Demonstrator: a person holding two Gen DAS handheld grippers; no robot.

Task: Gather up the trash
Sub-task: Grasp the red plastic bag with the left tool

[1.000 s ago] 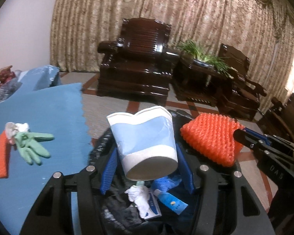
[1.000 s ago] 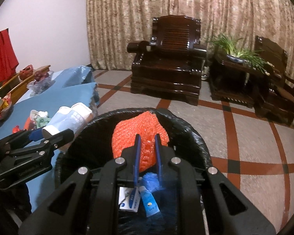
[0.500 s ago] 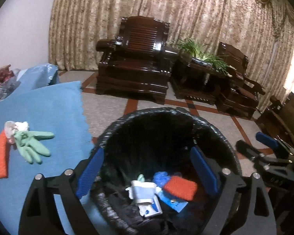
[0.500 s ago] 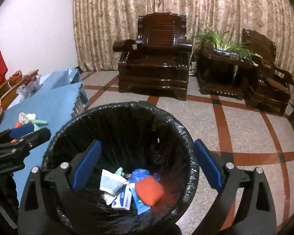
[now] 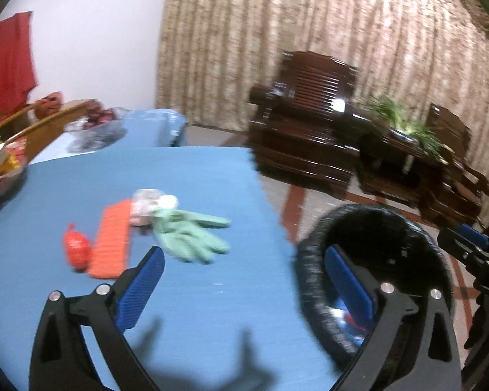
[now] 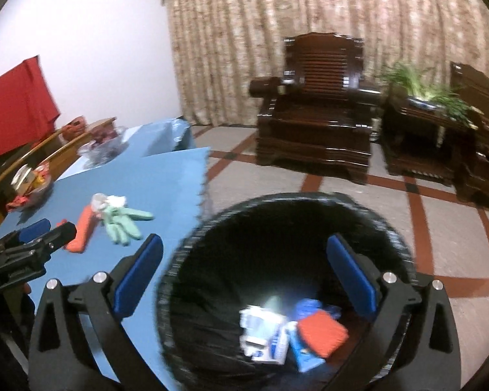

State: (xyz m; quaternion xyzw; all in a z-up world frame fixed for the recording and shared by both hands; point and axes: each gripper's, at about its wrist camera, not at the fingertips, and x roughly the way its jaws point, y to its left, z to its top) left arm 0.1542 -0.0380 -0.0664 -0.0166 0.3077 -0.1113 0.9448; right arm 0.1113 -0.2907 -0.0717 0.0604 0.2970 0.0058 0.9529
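A black-lined trash bin (image 6: 391,238) stands beside the blue table (image 5: 195,176); it also shows in the left wrist view (image 5: 313,293). Inside lie a paper cup (image 6: 260,329), an orange foam net (image 6: 322,332) and blue wrappers. On the table lie a green glove (image 5: 189,234), an orange foam net (image 5: 112,244), a small red net ball (image 5: 76,249) and a crumpled wad (image 5: 150,202). My left gripper (image 5: 244,290) is open and empty over the table edge. My right gripper (image 6: 244,277) is open and empty above the bin.
Bowls with snacks (image 5: 3,169) and a wooden chair back (image 5: 49,120) sit at the table's far left. Dark wooden armchairs (image 6: 316,137) and a plant table (image 6: 423,120) stand across the tiled floor. A red cloth (image 6: 13,107) hangs on the wall.
A second ago both grippers held a paper cup and an orange net over the bin; both opened and dropped them in. The left gripper has since swung left toward the table.
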